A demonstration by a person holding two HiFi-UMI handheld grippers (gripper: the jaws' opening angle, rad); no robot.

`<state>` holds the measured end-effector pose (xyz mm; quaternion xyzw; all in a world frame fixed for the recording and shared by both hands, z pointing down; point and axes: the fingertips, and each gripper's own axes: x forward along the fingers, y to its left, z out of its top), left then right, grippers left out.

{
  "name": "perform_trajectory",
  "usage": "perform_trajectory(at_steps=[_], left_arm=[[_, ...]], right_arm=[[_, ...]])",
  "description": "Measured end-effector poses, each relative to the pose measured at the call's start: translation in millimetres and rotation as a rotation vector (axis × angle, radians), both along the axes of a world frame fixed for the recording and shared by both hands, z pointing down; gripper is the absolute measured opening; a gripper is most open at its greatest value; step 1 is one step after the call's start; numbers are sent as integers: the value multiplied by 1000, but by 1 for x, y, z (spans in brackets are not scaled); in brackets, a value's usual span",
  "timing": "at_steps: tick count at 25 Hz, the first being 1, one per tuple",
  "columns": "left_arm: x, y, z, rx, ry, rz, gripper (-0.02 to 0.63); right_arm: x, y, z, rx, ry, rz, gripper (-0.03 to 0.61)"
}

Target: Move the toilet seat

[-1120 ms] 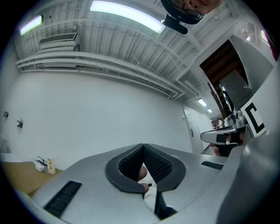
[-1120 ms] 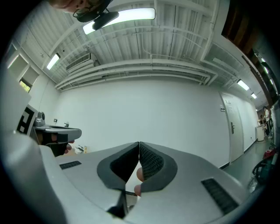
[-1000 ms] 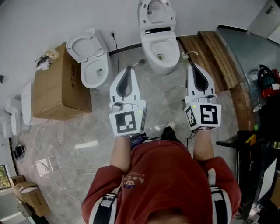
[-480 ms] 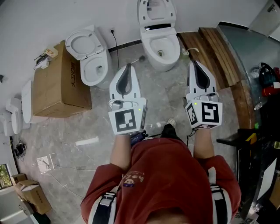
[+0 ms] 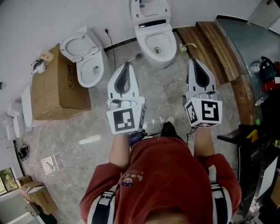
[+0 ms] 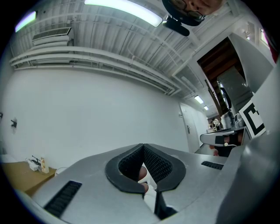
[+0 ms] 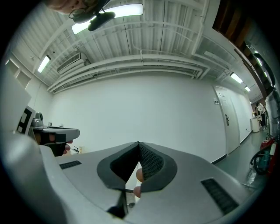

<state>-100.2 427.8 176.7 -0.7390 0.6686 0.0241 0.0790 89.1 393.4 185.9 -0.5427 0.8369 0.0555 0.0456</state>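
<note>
Far toilet's raised lid (image 5: 148, 8) cropped at top edge, clutter (image 5: 39, 62) on box (image 5: 57, 92) indistinct

free: floor (image 5: 162, 92) up to toilet (image 5: 154, 43) | blocked: cardboard box (image 5: 54, 87) left — wooden boards (image 5: 216, 48) right

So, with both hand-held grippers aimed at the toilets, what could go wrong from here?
1. The left hand-held gripper and right hand-held gripper are both shut and empty; unopened, they could only push, not grasp.
2. Two toilets stand open, the toilet ahead and the toilet beside the cardboard box; the wrong one could be chosen.
3. A cable trails near the person's shoe and might snag a step.
</note>
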Motion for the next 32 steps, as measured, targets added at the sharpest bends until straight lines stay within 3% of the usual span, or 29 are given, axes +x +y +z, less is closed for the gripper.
perform_trajectory(at_steps=[10,32], left_arm=[[56,-49,-6,28,3,53,11],[160,-131,-3,25,-31,49,11]], right_arm=[[48,-44,5,-14,-8,20,12],[146,-122,8,1,-20,25,12]])
